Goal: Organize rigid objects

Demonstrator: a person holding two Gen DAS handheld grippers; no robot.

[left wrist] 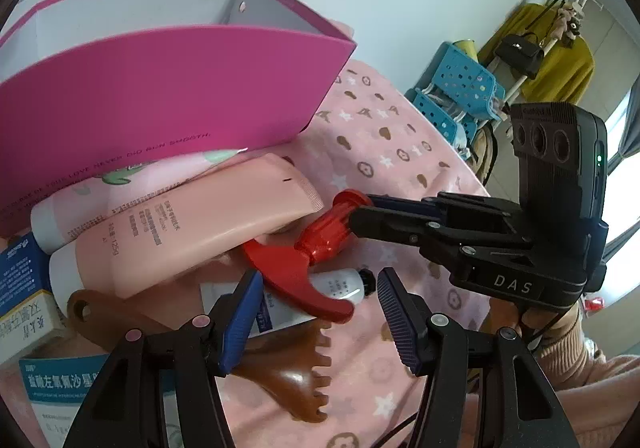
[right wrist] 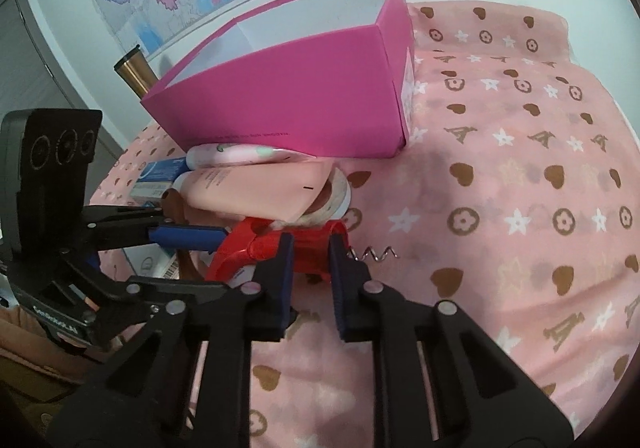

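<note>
We read "DAS" in white letters on the black body of the right gripper (left wrist: 362,214), and "125g" runs along the peach tube (left wrist: 192,232). Blue Chinese characters cross the medicine box (left wrist: 60,384) at the lower left, and the small print on the magenta box (left wrist: 160,100) is too stretched to read surely.

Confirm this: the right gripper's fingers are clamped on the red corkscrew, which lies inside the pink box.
Not inside. The right gripper does clamp the red corkscrew, but it lies on the pink cloth in front of the pink box, as the right wrist view shows.
</note>
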